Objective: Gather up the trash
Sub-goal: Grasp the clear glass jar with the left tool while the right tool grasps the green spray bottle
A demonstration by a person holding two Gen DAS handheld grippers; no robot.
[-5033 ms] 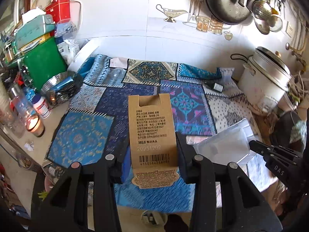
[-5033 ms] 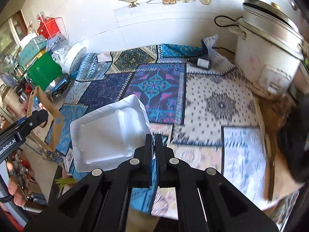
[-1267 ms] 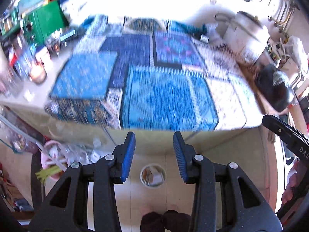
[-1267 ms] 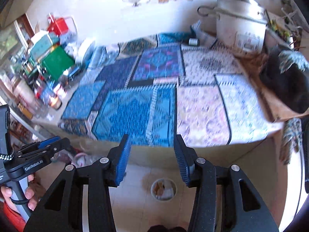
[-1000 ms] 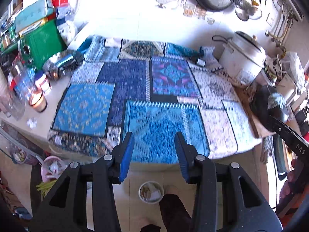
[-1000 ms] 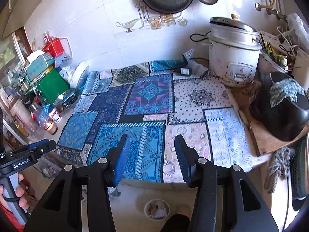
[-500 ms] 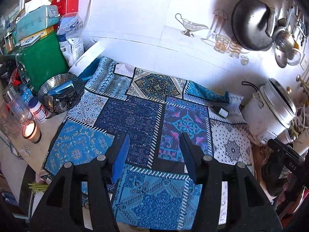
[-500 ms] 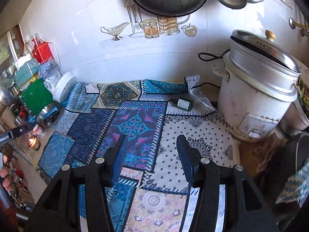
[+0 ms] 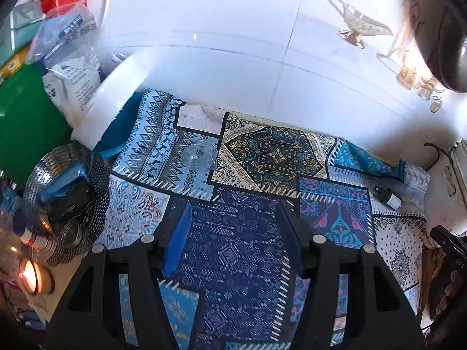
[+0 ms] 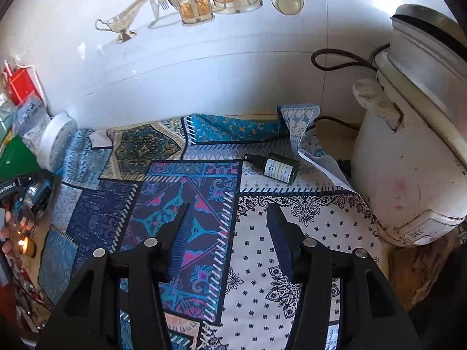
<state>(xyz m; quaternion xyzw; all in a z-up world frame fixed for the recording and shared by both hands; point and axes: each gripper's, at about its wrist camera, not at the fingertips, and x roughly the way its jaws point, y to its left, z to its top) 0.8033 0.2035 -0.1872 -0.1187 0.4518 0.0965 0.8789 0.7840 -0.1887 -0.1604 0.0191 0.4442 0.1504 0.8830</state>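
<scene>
My left gripper (image 9: 235,233) is open and empty above the dark blue patch of the patchwork cloth (image 9: 262,151). A clear crumpled plastic cup (image 9: 200,154) lies on the cloth ahead of it, to the upper left. My right gripper (image 10: 226,230) is open and empty over the cloth (image 10: 292,250). A small dark green bottle with a pale label (image 10: 275,168) lies on its side ahead of it, slightly right; it also shows at the right of the left wrist view (image 9: 389,197).
A large white rice cooker (image 10: 414,157) stands at the right, its black cord along the wall. At the left are a perforated metal colander (image 9: 62,195), a green box (image 9: 26,122), a white tub (image 9: 112,99), bags and a lit candle (image 9: 30,275). The tiled wall (image 9: 233,43) is close behind.
Both grippers have moved forward from the counter's front edge to over the cloth, closer to the wall. The cup and the bottle now look larger and nearer.
</scene>
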